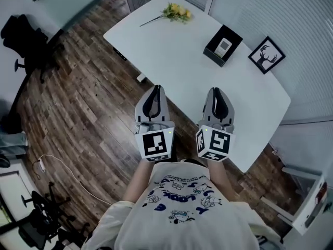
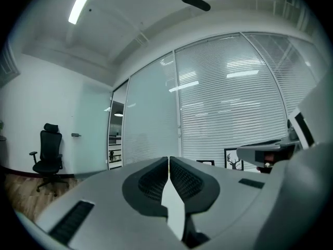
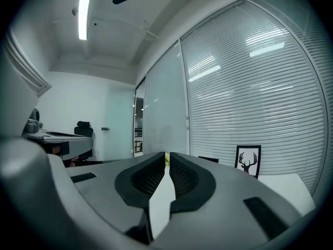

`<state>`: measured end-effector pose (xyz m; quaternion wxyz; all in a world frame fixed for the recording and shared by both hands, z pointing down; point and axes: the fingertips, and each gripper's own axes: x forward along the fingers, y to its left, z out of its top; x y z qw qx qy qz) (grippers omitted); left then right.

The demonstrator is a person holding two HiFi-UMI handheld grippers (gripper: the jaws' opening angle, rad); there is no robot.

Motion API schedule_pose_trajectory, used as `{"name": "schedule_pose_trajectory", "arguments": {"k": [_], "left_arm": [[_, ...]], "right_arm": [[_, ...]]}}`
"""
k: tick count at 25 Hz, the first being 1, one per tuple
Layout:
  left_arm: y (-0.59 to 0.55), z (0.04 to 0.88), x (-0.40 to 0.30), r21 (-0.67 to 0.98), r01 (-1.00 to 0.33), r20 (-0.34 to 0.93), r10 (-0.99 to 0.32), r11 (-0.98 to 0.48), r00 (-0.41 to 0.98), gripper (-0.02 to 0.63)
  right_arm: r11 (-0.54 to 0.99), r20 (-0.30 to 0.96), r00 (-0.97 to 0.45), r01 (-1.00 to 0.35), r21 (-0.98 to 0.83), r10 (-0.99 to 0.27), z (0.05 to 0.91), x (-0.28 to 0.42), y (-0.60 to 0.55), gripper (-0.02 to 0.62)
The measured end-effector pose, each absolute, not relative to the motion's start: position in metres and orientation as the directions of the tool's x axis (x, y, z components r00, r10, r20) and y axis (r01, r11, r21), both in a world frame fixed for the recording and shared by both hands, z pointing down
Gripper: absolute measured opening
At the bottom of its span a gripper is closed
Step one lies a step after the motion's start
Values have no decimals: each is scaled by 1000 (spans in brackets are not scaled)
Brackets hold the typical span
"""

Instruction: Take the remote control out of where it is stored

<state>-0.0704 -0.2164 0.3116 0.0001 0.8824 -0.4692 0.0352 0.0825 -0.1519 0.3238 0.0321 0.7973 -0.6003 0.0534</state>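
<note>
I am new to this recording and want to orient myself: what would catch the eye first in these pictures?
The left gripper and right gripper, both shut and empty, are held side by side at the near edge of a white table. Beyond them a black box holds the remote control, a framed deer picture to its right, yellow flowers at the far end.
</note>
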Motion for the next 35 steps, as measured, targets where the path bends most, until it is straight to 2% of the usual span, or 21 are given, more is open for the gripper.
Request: {"name": "schedule_pose_trajectory", "arguments": {"k": [13, 35], "left_arm": [[-344, 327, -15, -6, -688, 104, -685, -726, 721, 21], [-409, 358, 130, 55, -586, 177, -570, -808, 802, 23]], "right_arm": [[-441, 119, 441, -897, 34, -889, 318, 135, -254, 46], [-439, 208, 437, -898, 36, -875, 341, 280, -330, 48]]}}
